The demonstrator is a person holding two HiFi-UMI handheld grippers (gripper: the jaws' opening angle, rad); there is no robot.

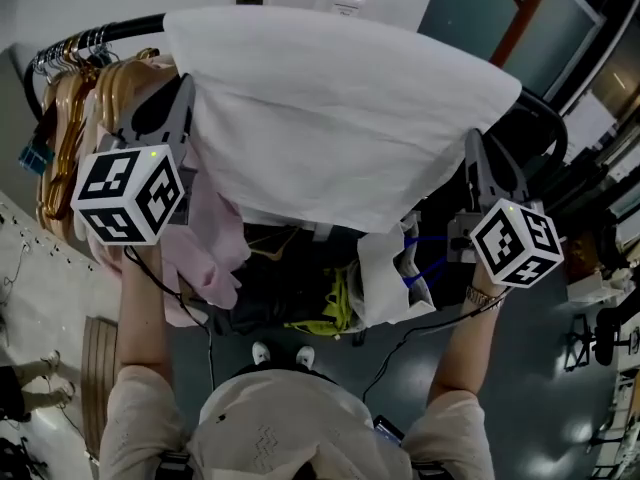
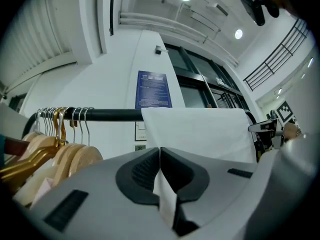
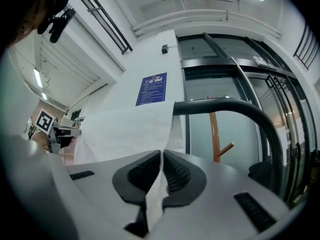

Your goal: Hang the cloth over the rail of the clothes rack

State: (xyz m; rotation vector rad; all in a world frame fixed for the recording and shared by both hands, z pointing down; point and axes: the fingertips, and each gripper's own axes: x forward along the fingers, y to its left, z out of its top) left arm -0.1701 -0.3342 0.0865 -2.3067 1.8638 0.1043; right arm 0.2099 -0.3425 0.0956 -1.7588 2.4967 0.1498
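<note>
Left gripper [image 2: 160, 153] jaws clamp cloth [image 2: 200, 131] edge; right gripper [image 3: 162, 155] jaws clamp other edge; cloth draped over rail [image 2: 107, 115].

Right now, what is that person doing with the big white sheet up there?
A person is hanging up a white cloth, using a gripper in each hand. The cloth is draped over the black rail, beside a bunch of wooden hangers. The left gripper pinches one side of it and the right gripper pinches the other, so the cloth has not been let go yet.
</note>
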